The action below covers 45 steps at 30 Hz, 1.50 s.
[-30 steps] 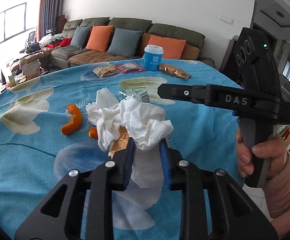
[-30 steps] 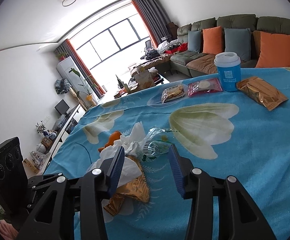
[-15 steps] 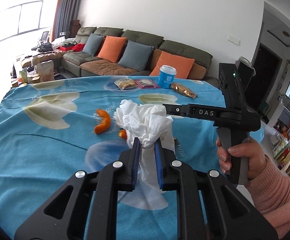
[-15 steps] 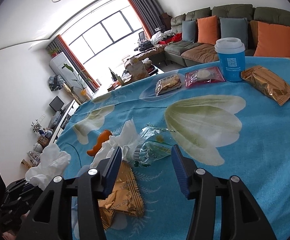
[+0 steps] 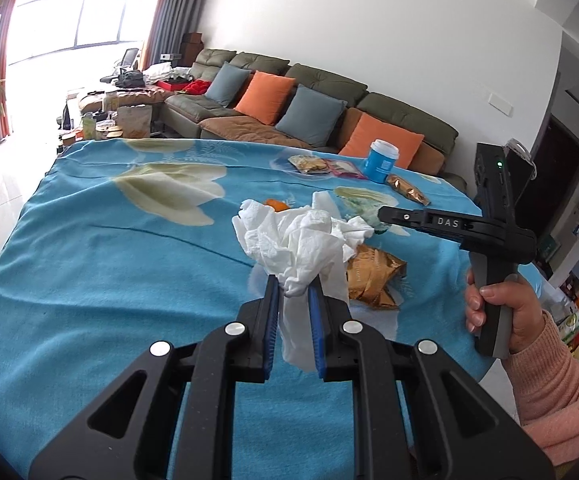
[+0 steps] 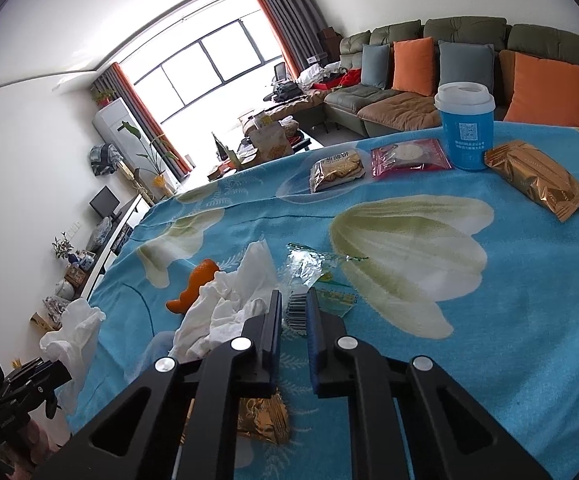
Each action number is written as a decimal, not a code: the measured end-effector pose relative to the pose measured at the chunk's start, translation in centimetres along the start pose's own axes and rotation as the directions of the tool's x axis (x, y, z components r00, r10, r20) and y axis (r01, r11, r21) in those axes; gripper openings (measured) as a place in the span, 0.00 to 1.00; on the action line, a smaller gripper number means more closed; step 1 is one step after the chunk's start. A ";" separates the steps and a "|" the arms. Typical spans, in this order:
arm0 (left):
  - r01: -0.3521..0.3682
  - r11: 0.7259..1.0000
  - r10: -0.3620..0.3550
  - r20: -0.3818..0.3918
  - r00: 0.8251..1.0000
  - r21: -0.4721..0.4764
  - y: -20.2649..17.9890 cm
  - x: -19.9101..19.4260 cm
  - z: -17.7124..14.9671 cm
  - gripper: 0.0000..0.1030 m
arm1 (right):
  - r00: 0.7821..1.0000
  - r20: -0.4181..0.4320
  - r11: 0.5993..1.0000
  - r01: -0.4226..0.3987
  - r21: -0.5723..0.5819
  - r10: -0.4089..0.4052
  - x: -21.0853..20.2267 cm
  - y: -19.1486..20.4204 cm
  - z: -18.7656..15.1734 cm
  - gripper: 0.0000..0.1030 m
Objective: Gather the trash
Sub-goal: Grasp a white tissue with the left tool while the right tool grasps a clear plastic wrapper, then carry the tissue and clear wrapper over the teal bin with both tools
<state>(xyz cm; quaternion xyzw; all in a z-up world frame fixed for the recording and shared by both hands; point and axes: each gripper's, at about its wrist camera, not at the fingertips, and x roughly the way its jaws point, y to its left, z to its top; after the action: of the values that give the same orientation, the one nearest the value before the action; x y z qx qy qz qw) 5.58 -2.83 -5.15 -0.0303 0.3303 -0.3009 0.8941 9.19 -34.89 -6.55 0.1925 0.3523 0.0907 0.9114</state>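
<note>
Holding a crumpled white tissue (image 5: 295, 246) tight in my left gripper (image 5: 293, 294), my right gripper (image 6: 293, 314) pinches the clear wrapper (image 6: 309, 280) above the tablecloth (image 6: 509, 320).

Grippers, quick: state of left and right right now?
Left gripper: shut on the white tissue, lifted off the table.
Right gripper: closed on the clear wrapper.

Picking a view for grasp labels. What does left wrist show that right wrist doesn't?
Left wrist only: the left gripper shut on the white tissue wad, plus the hand holding the right gripper.

Right wrist only: the right gripper closed on the clear wrapper.

Both: the blue cup, orange peel, crumpled gold wrapper and tablecloth.
</note>
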 end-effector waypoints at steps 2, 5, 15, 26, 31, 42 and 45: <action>-0.012 1.000 0.012 0.004 1.000 -0.006 0.4 -0.4 -0.2 0.15 | 1.000 0.013 1.000 0.011 -0.014 -0.011 -0.5 0.3 0.0 0.06; -0.027 1.000 0.027 0.010 1.000 -0.010 0.9 -1.0 -0.5 0.15 | 0.999 0.035 0.999 0.029 -0.039 -0.028 -1.3 0.8 -0.1 0.01; -0.067 0.997 0.068 0.034 0.997 -0.025 1.9 -2.7 -1.1 0.15 | 0.996 0.085 0.995 -0.014 -0.098 0.022 -4.1 3.7 -0.3 0.01; -0.117 0.992 0.121 0.064 0.991 -0.054 3.5 -5.4 -1.9 0.15 | 0.972 0.054 0.953 -0.215 -0.214 0.231 -4.8 10.2 -1.2 0.01; -0.149 0.985 0.155 0.072 0.985 -0.081 4.7 -6.7 -2.5 0.15 | 0.948 0.003 0.922 -0.308 -0.235 0.318 -3.7 13.0 -1.8 0.01; -0.225 0.963 0.240 0.089 0.967 -0.148 7.8 -9.8 -3.7 0.15 | 0.897 -0.112 0.853 -0.441 -0.280 0.427 -0.7 18.7 -2.9 0.01; -0.245 0.955 0.263 0.094 0.960 -0.166 8.5 -10.7 -4.0 0.15 | 0.884 -0.138 0.835 -0.467 -0.291 0.446 0.0 20.0 -3.1 0.01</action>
<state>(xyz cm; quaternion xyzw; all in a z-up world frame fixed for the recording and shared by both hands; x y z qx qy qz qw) 1.18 10.70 -4.28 -0.0730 0.3015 -0.1548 0.9380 6.44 -15.82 -0.37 0.1193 0.3063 0.3667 0.8704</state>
